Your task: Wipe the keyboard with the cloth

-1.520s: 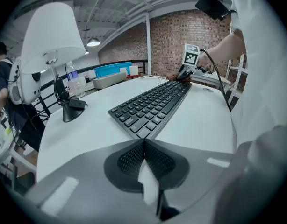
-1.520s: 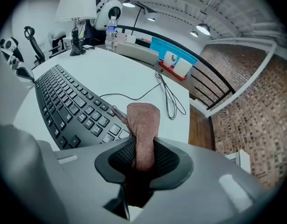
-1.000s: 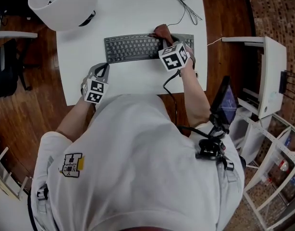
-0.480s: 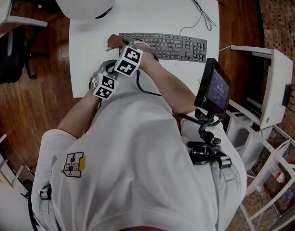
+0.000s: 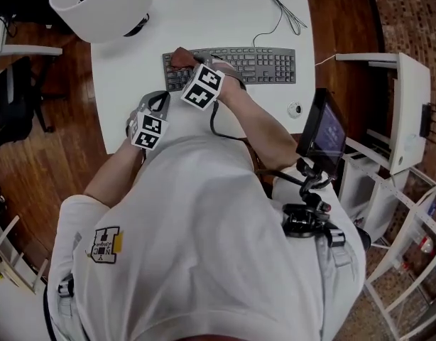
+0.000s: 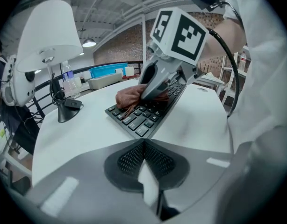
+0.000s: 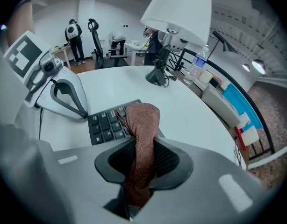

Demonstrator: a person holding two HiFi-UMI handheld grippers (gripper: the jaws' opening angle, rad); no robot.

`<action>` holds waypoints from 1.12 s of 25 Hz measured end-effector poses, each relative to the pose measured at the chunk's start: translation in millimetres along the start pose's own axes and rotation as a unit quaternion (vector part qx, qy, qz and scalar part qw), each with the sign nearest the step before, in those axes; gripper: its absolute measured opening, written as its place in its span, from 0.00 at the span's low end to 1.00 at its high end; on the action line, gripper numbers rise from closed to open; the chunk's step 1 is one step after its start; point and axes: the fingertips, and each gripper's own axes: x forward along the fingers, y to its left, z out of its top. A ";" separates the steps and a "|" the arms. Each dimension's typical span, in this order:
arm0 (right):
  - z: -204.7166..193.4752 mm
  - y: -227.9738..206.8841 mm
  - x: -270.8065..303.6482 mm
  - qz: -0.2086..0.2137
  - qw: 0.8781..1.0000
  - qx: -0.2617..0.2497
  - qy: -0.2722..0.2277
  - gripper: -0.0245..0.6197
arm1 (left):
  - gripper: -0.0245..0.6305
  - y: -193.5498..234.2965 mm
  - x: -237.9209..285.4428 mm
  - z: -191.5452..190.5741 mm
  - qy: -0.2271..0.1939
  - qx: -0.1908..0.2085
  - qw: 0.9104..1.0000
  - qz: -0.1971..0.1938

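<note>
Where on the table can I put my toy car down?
The widest bare patch of table lies beyond the keyboard, between the lamp and the cable. Avoid the keyboard's left end: the right claw holds the cloth there, and the left claw sits close by.

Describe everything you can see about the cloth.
The cloth is a reddish-brown rag that looks soft and woven, bunched into a narrow strip. The right gripper is clamped on it. The jaws pinch it partway along, and the free end sticks out past them and drapes onto the keys at the left end of the dark keyboard. The keyboard lies on the white table. Nothing else can be seen touching the cloth.
</note>
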 end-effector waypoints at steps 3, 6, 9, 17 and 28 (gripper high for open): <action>-30.0 -21.9 -8.5 -0.020 0.999 0.027 0.013 0.18 | 0.04 0.6 -0.5 -2.2 0.002 0.001 1.000 0.001; -62.3 -45.2 -17.6 -0.043 0.997 0.053 0.029 0.18 | 0.04 2.5 0.4 -3.2 0.004 0.003 1.000 -0.001; -101.5 -70.4 -27.9 -0.069 0.993 0.085 0.045 0.18 | 0.04 2.2 2.8 -3.0 0.003 0.006 1.000 -0.002; -206.3 -136.0 -63.0 -0.140 0.970 0.174 0.091 0.18 | 0.04 -0.3 6.4 0.1 0.009 0.007 1.000 -0.001; -301.7 -180.7 -73.3 -0.211 0.935 0.255 0.129 0.18 | 0.04 -2.3 26.5 -8.9 0.014 0.008 1.000 0.013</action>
